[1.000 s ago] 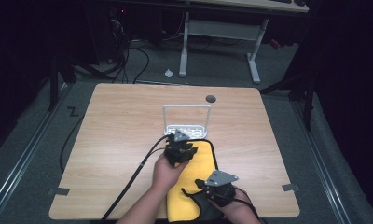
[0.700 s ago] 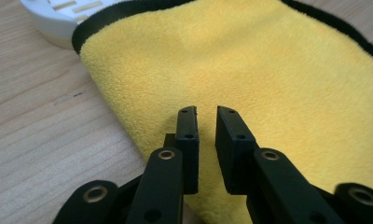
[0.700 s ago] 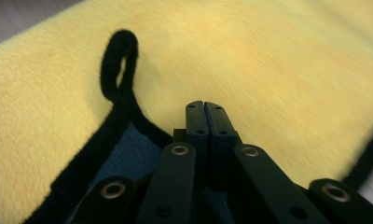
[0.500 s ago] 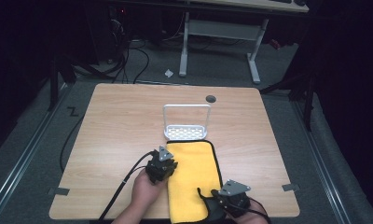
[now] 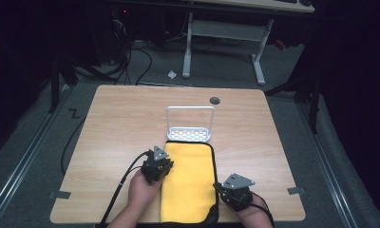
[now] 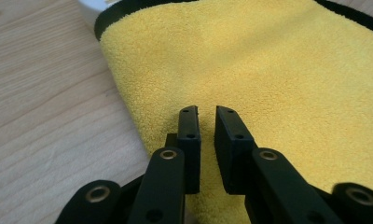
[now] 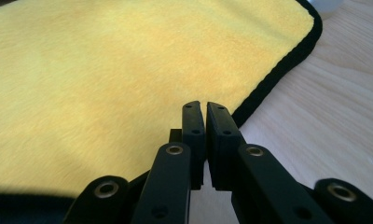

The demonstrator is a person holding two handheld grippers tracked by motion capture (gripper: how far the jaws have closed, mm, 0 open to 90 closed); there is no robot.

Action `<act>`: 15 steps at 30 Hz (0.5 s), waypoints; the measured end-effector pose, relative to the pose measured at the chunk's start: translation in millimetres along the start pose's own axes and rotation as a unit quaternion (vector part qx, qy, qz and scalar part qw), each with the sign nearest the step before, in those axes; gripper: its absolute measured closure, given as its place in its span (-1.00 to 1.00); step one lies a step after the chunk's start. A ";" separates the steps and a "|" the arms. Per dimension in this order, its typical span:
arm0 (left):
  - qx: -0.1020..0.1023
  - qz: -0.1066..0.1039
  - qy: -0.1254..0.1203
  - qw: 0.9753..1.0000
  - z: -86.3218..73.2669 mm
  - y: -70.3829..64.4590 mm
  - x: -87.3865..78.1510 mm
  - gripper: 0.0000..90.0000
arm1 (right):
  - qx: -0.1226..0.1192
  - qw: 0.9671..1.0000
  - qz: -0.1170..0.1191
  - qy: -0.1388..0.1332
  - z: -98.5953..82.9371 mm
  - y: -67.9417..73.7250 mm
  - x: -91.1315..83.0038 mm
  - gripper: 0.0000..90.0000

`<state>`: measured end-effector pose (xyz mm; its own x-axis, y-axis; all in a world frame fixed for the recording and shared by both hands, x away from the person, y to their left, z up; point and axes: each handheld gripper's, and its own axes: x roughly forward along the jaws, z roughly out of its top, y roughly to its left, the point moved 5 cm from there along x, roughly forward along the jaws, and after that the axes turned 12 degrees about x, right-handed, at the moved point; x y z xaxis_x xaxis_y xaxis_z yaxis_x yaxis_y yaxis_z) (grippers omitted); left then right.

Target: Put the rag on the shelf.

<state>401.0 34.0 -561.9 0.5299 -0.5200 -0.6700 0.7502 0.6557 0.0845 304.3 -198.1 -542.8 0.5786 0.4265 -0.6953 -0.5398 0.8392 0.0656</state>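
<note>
A yellow cloth (image 5: 188, 180) with a black hem lies flat on the wooden table (image 5: 121, 123), reaching from the near edge up to a white wire rack (image 5: 189, 124). My left gripper (image 5: 159, 167) rests at the cloth's left edge. In the left gripper view its jaws (image 6: 207, 112) stand a little apart over the yellow cloth (image 6: 268, 70), with nothing between them. My right gripper (image 5: 233, 192) sits at the cloth's near right edge. In the right gripper view its jaws (image 7: 198, 106) are pressed almost together above the hem of the cloth (image 7: 105, 70), empty.
A round black hole (image 5: 214, 100) marks the table's far side. Grey tape tabs (image 5: 60, 194) sit at the near corners. My left gripper's cable (image 5: 119, 190) trails off the near edge. A desk frame (image 5: 223, 33) stands on the floor beyond.
My left gripper drew back from the cloth's far end by the rack to its left edge. The right gripper slid off the cloth toward its near right edge.
</note>
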 end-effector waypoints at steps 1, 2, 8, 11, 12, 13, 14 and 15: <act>-0.003 -0.003 -0.001 1.000 -1.3 0.5 -3.7 0.75 | 0.002 1.000 0.001 0.001 2.7 -1.1 4.5 0.90; -0.003 -0.003 -0.001 1.000 -1.3 0.5 -3.7 0.67 | 0.002 1.000 0.000 0.000 5.9 -2.8 9.5 0.87; -0.003 -0.035 -0.024 0.999 0.9 -14.2 -16.8 0.49 | 0.021 1.000 -0.019 -0.001 32.4 -19.7 37.9 0.88; 0.005 -0.040 -0.003 0.999 -2.6 -16.7 -12.6 0.55 | 0.029 0.999 -0.022 0.002 38.8 -24.5 47.1 0.88; 0.013 -0.042 0.002 0.999 -5.5 -18.6 -10.7 0.55 | 0.029 0.999 -0.026 0.011 39.6 -27.4 55.6 0.88; 0.011 -0.045 0.003 0.999 -6.2 -19.2 -11.4 0.56 | 0.028 0.999 -0.026 0.016 38.4 -27.6 57.9 0.88; 0.011 -0.047 0.002 0.999 -7.1 -20.1 -12.4 0.57 | 0.025 0.999 -0.026 0.014 37.1 -27.1 58.5 0.88; 0.009 -0.051 0.000 0.999 -8.4 -21.4 -13.7 0.57 | 0.027 0.999 -0.025 0.013 35.9 -26.4 57.6 0.88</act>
<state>374.3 31.7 -560.8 0.4501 -0.5841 -0.6754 0.8075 0.5892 0.0286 373.8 -183.6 -558.9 0.5868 0.3754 -0.7175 -0.4774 0.8761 0.0680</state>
